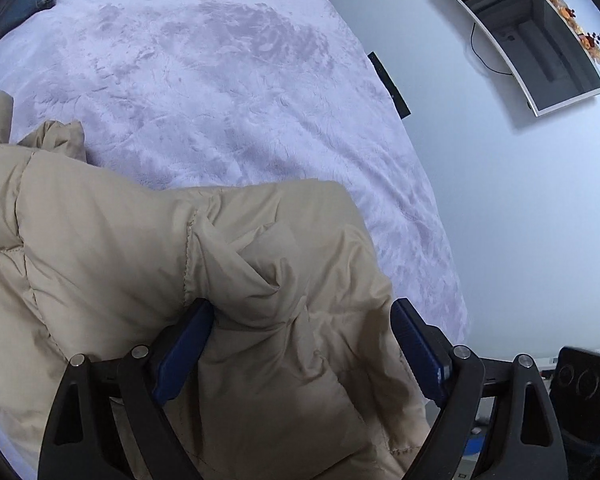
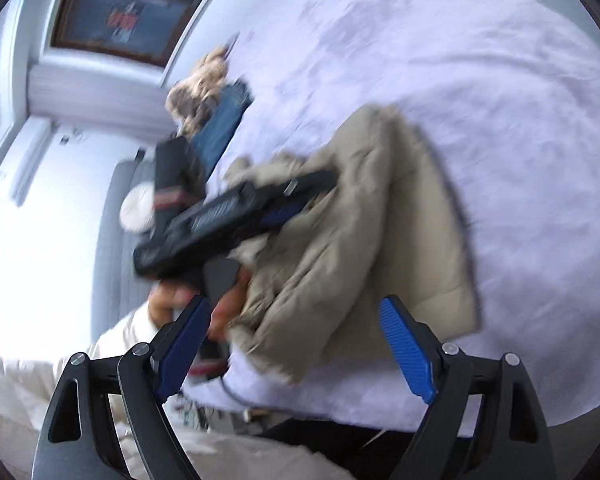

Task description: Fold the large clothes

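The left gripper (image 1: 302,320) stands with its jaws spread wide; a puffed fold of the beige padded jacket (image 1: 140,264) bulges up between its blue pads (image 1: 184,356). The fabric lies against the left-hand pad and clear of the other, so nothing is clamped. In the right wrist view the same tool (image 2: 304,196) lies low over the jacket (image 2: 364,208), gripped by a hand (image 2: 188,296) in a pale sleeve.

The right gripper (image 2: 296,320) is likewise released, jaws wide, hanging above the jacket's near edge and touching no cloth.

The jacket lies heaped on the lilac plush bedspread (image 1: 228,80), near the bed's front edge. Beyond the jacket, at the far side of the bed, lie folded blue jeans (image 2: 220,124) and a tan furry item (image 2: 204,80). Past the bed from the jacket, a flat screen (image 1: 528,36) hangs on the white wall.

The left gripper's body bears markings too blurred to read.
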`<state>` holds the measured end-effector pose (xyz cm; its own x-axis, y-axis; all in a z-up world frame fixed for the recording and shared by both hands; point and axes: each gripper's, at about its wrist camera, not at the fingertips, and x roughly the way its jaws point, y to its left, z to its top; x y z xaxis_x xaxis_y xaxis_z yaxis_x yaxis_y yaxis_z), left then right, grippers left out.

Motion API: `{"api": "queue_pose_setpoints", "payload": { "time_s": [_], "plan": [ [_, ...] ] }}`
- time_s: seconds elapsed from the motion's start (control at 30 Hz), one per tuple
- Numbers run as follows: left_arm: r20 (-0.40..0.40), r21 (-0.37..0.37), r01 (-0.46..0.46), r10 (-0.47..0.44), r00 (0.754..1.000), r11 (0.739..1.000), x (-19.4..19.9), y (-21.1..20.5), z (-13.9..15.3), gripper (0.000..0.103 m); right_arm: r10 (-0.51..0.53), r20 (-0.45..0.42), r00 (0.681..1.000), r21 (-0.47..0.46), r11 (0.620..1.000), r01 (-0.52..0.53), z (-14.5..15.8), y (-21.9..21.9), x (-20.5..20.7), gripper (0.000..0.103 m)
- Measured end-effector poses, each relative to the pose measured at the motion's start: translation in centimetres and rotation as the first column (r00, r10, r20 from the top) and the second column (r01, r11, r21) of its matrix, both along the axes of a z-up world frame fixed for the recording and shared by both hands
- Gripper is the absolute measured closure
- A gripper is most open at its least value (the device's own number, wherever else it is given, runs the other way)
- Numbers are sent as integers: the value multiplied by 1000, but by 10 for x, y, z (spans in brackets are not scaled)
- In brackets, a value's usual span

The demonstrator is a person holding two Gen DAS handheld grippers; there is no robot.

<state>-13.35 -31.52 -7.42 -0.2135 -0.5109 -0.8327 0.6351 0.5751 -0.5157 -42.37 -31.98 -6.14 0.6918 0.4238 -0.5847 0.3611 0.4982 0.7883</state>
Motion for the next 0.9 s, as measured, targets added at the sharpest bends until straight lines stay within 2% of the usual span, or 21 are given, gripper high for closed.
{"api": "queue_pose_setpoints", "payload": {
  "time_s": [0.07,0.1,0.17,0.23,0.3,0.4,0.5,0.6,0.67,0.7,0.73,0.8,0.83,0.9],
  "plan": [
    [36,-30,-7,8,999,1000,4,-5,10,13,54,-45,997,-28,998,-56,-8,15,21,14],
    [69,-49,-12,15,997,999,6,5,23,13,69,-87,994,-63,995,-75,-14,23,33,14],
    [181,-71,-46,58,982,996,14,22,41,13,71,-163,984,-164,982,-98,-22,34,54,23],
    [271,-74,-104,120,955,992,26,39,49,13,62,-210,976,-231,967,-111,-27,34,66,74],
    [325,-52,-185,192,926,981,43,70,49,13,42,-219,975,-284,953,-105,-27,29,68,81],
    [340,19,-309,285,896,951,71,107,26,13,15,-225,974,-364,926,-98,-22,21,58,85],
    [282,66,-377,346,895,924,88,120,-7,13,-19,-245,969,-394,915,-82,-23,12,47,87],
    [260,76,-350,320,911,934,84,103,-32,13,-45,-275,960,-405,911,-73,-30,3,33,87],
    [295,73,-320,286,912,945,74,88,-36,12,-63,-307,950,-416,906,-74,-38,-14,20,87],
    [312,74,-301,264,913,951,70,80,-37,7,-75,-333,940,-408,910,-72,-49,-19,15,87],
    [322,74,-289,251,913,955,66,74,-38,7,-81,-361,929,-386,920,-70,-61,-24,12,87],
    [332,86,-277,235,914,957,63,63,-41,6,-85,-388,918,-262,965,-21,-82,-39,-4,85],
    [341,92,-278,232,911,956,63,62,-40,6,-102,-378,920,-231,973,13,-81,-45,-11,81],
    [331,89,-285,241,912,954,67,67,-38,6,-142,-320,937,-250,966,62,-57,-57,-23,77]
  ]
}}
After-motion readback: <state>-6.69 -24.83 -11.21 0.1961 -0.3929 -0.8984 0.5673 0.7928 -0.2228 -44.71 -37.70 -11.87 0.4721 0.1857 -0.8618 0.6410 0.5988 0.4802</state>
